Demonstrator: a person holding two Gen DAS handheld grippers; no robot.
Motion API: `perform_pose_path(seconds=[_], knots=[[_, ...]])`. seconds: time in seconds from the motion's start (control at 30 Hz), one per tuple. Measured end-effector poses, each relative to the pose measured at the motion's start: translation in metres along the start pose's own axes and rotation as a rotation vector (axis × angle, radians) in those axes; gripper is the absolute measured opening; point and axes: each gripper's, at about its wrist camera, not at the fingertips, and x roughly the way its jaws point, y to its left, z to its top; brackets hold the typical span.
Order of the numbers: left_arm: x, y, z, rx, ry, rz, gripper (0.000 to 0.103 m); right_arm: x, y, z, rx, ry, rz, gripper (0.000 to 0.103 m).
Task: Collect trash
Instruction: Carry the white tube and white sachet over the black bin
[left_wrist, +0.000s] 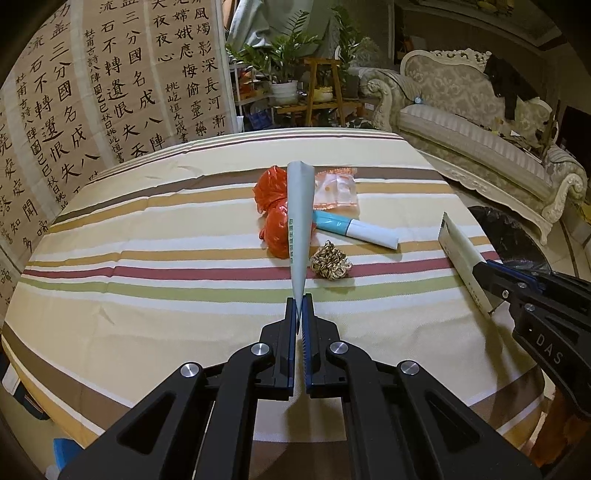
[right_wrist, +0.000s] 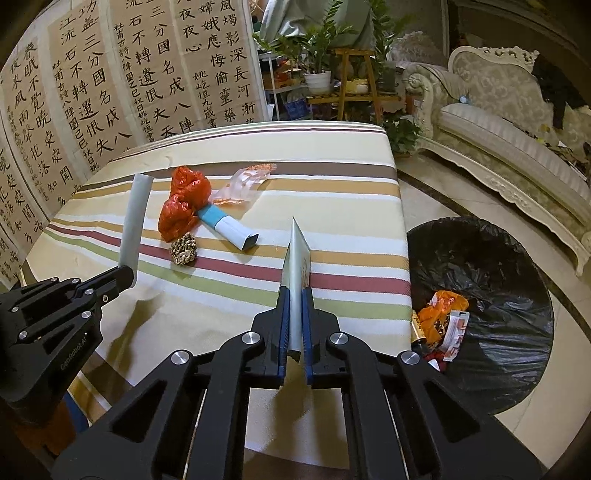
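Nearest the cameras, both grippers are clamped on flattened cartons. The left gripper (left_wrist: 300, 301) pinches the bottom corner of a grey carton (left_wrist: 301, 218) that stands up from its tips over the striped tablecloth (left_wrist: 147, 295). The right gripper (right_wrist: 295, 295) squeezes a second flat carton (right_wrist: 296, 258), pale with small print on one face, edge-on between its blue pads (right_wrist: 283, 317); in the left view it sticks out slantwise near the table's right edge. Beyond the tips, more rubbish lies on the cloth: a small gold crumpled wad (left_wrist: 328, 263), just behind it a white and turquoise box (left_wrist: 356, 230) lying on its side, an orange plastic bag (left_wrist: 275, 210) touching that box's turquoise end, and a clear wrapper with orange print (left_wrist: 337, 190) farther back. To the right of the table, on the floor, a bin lined with a black bag (right_wrist: 491, 266) holds orange and white scraps (right_wrist: 445, 321). Farther off stand a calligraphy screen (left_wrist: 110, 92), potted plants (left_wrist: 284, 59) and a pale carved sofa (left_wrist: 461, 110).
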Motion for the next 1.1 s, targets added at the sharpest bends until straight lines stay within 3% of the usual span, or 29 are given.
perform_pose_path(seconds=[0.37, 0.63, 1.1], knots=[[-0.009, -0.018, 0.005, 0.009, -0.027, -0.043, 0.004, -0.012, -0.01, 0.003, 0.017, -0.032, -0.012, 0.006], [-0.011, -0.048, 0.011, 0.038, -0.046, -0.098, 0.004, -0.023, -0.033, 0.001, 0.049, -0.054, -0.068, 0.006], [-0.004, -0.126, 0.02, 0.147, -0.048, -0.193, 0.004, -0.044, -0.108, -0.014, 0.166, -0.086, -0.211, 0.006]])
